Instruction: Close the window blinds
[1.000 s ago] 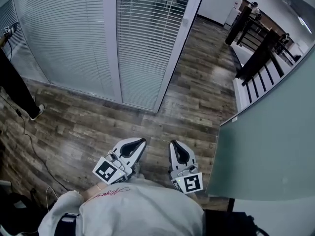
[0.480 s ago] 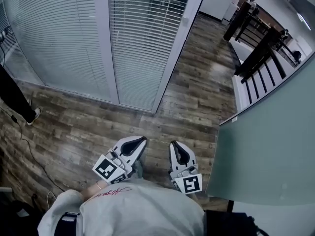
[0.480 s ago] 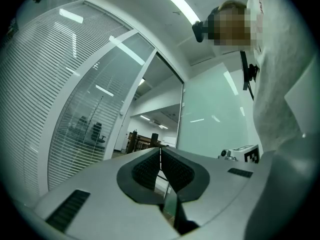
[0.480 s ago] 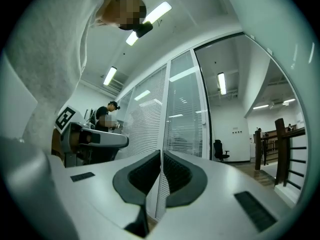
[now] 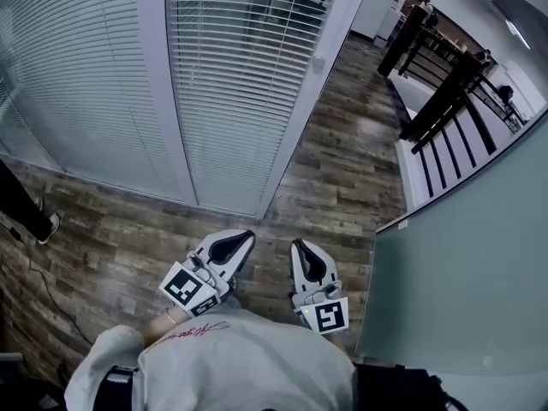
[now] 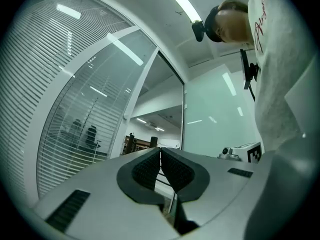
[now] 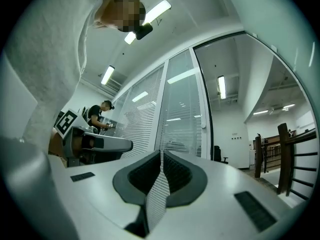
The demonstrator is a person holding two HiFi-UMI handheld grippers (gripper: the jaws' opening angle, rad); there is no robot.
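Two panels of blinds (image 5: 231,84) hang ahead of me behind glass, split by a white post (image 5: 163,92). The right panel's slats are open enough to see through. The blinds stand well apart from both tools, across the wood floor (image 5: 334,169). I hold two tools low at my waist, side by side, pointing toward the blinds and about level. The left tool (image 5: 244,235) has its jaws pressed together and empty. The right tool (image 5: 296,245) is likewise narrow, with nothing in it. Only the left gripper view shows a chair (image 6: 91,134) behind the slats. Only the right gripper view shows a person (image 7: 97,115) standing beyond my left tool.
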